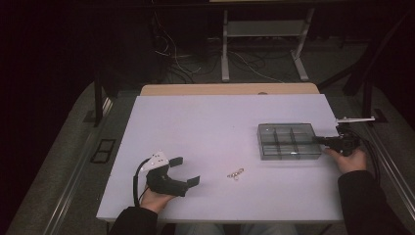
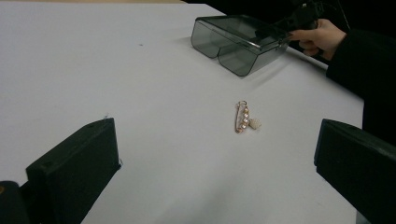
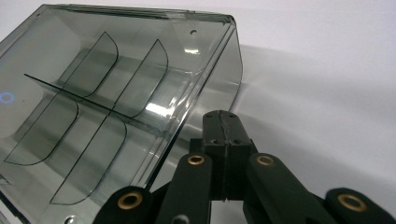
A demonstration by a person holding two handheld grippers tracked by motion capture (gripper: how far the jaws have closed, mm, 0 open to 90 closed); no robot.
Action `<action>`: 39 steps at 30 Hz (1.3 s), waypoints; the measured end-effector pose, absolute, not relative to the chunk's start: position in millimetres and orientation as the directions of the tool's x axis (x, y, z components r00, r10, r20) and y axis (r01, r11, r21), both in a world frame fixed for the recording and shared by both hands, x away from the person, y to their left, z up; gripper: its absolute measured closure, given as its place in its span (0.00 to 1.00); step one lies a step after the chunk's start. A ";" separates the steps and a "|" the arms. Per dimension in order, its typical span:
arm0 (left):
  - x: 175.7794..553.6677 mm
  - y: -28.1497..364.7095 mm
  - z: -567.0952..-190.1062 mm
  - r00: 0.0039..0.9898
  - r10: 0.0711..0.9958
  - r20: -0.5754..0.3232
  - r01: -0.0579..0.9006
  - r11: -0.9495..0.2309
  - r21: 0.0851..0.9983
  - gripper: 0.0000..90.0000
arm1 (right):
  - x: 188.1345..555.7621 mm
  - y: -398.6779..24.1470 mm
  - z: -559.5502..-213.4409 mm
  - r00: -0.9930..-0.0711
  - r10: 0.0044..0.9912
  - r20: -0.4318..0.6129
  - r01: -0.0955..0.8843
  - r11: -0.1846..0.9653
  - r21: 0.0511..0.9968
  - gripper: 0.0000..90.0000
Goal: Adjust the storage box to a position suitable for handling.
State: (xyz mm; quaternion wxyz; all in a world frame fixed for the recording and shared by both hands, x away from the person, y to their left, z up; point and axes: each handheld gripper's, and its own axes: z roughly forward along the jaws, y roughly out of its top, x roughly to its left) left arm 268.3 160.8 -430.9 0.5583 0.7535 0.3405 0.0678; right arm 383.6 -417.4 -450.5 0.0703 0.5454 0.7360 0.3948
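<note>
A smoke-grey clear box with several compartments stands on the white table at the right. My right gripper is shut, and its tip is at the box's right wall. In the right gripper view the jaws are pressed together beside the wall of the box, with nothing seen between them. A small gold pin with pearls lies near the front edge. My left gripper stands open to the left of it. The pin lies ahead of the jaws, and the box and right gripper are farther off.
A wooden tabletop edge adjoins the far side of the white table. Metal desk legs and loose cables are on the floor beyond. A metal bracket sits at the table's right edge.
</note>
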 end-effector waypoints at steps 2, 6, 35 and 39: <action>268.6 161.3 -430.8 0.756 0.593 -0.279 0.438 -0.141 0.888 0.00 | 382.0 -411.5 -450.0 -0.404 0.855 0.327 0.753 0.107 0.650 0.99; 268.5 161.7 -430.6 0.754 0.595 -0.279 0.437 -0.136 0.889 0.00 | 377.8 -406.7 -450.8 -0.414 0.847 0.332 0.755 0.116 0.645 0.99; 268.4 160.9 -430.3 0.752 0.599 -0.276 0.434 -0.135 0.891 0.00 | 368.7 -362.1 -446.3 -0.516 0.789 0.333 0.746 0.224 0.627 0.99; 268.6 161.0 -430.2 0.752 0.599 -0.275 0.433 -0.135 0.891 0.00 | 368.6 -359.5 -445.9 -0.523 0.785 0.332 0.741 0.227 0.632 0.99</action>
